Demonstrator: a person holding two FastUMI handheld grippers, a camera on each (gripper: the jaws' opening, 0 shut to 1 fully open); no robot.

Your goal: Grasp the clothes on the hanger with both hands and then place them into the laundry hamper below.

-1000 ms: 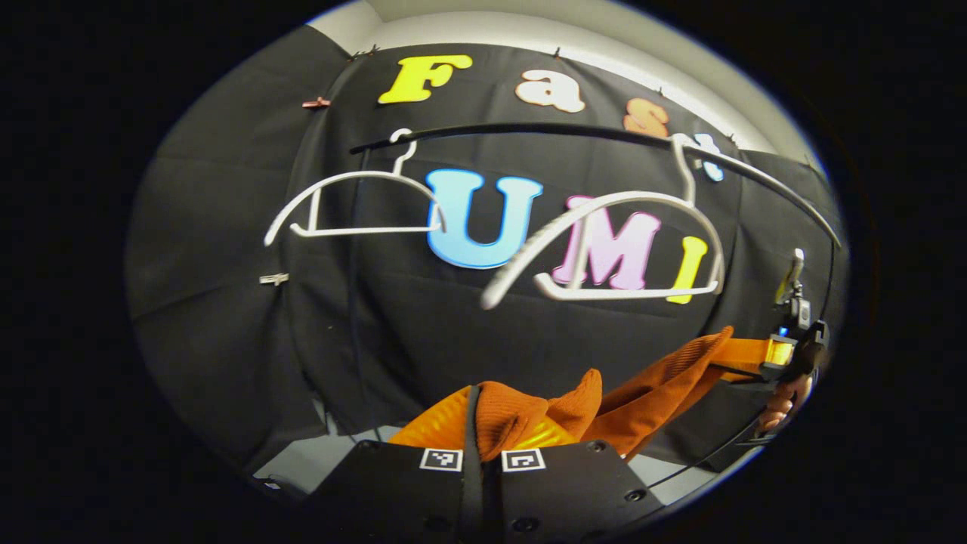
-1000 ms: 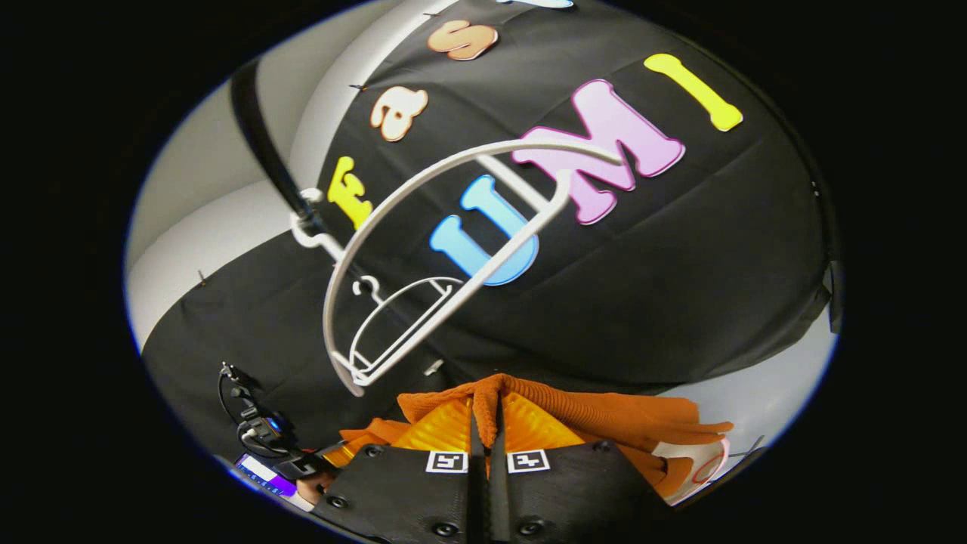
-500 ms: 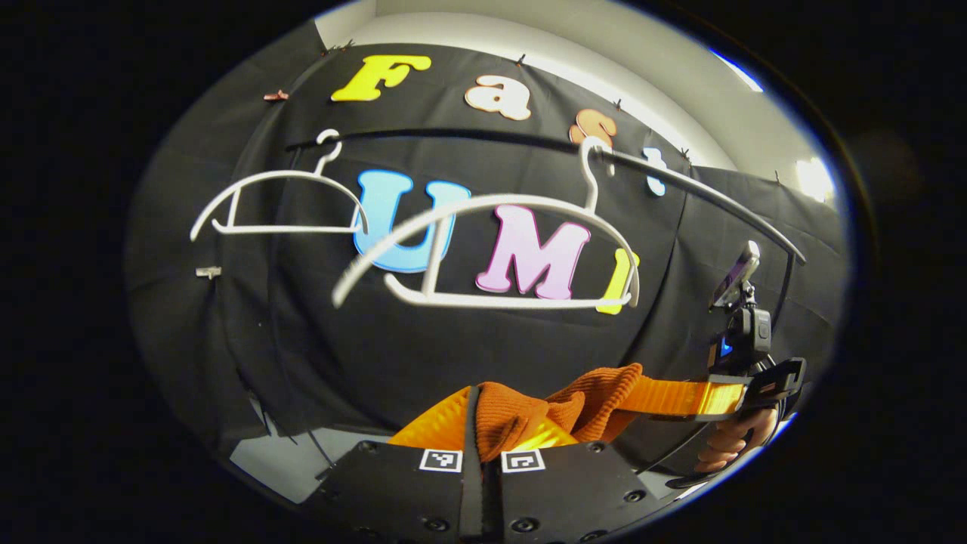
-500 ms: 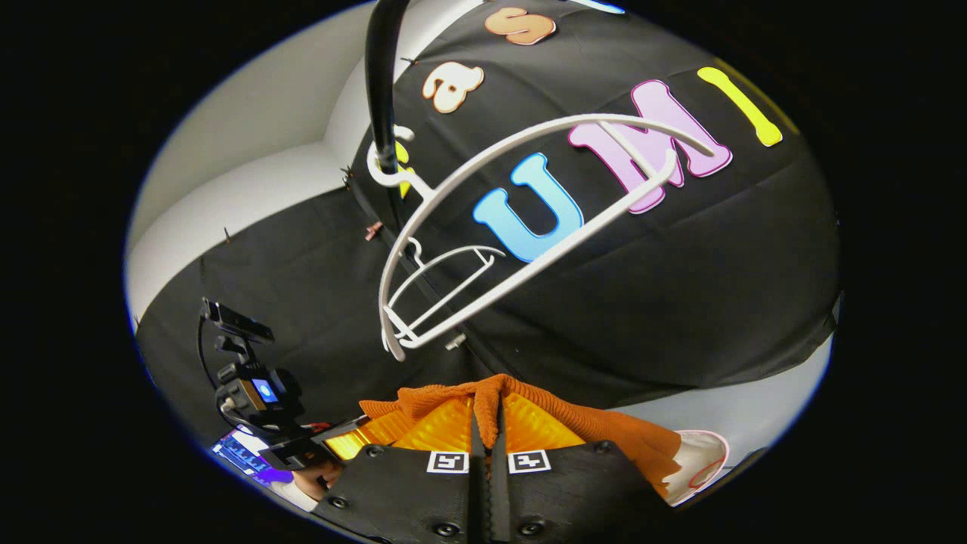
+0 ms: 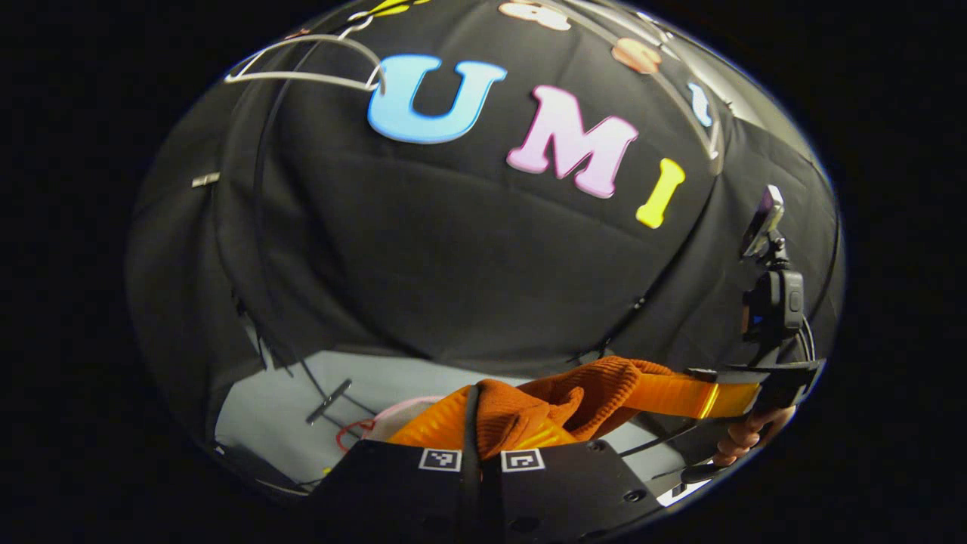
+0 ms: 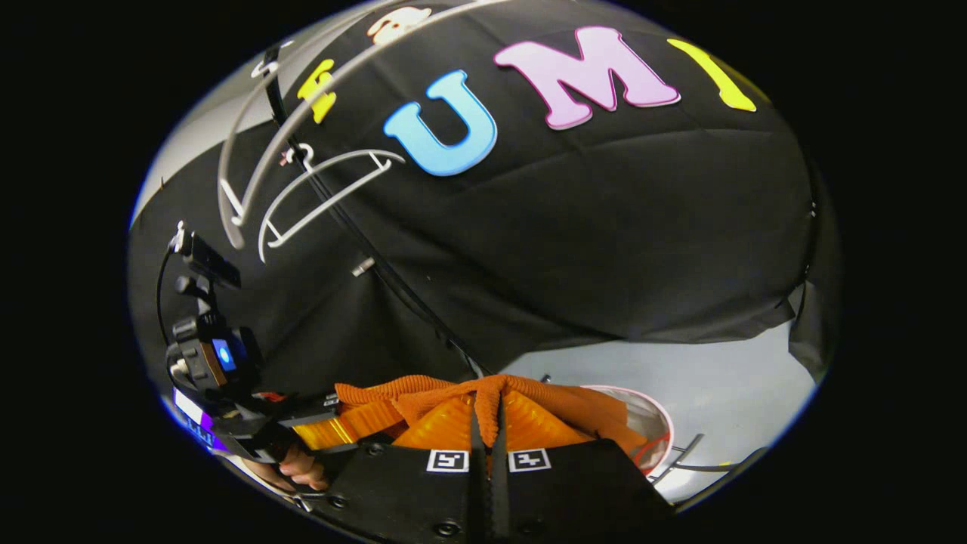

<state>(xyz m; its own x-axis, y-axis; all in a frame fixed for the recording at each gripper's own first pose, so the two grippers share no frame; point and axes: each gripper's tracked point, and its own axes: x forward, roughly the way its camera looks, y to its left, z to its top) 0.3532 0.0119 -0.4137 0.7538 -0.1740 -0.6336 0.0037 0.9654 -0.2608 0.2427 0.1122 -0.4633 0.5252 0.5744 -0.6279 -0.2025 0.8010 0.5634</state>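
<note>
Between both closed grippers' fingers, orange garment (image 5: 529,412)

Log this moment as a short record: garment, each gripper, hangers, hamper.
garment: orange knit garment, off the hangers, bunched between both grippers
left gripper: jaws shut on the garment
right gripper: jaws shut on the garment
hangers: two white hangers on the rail, bare
hamper: white rim partly visible below the garment; garment not yet inside
</note>
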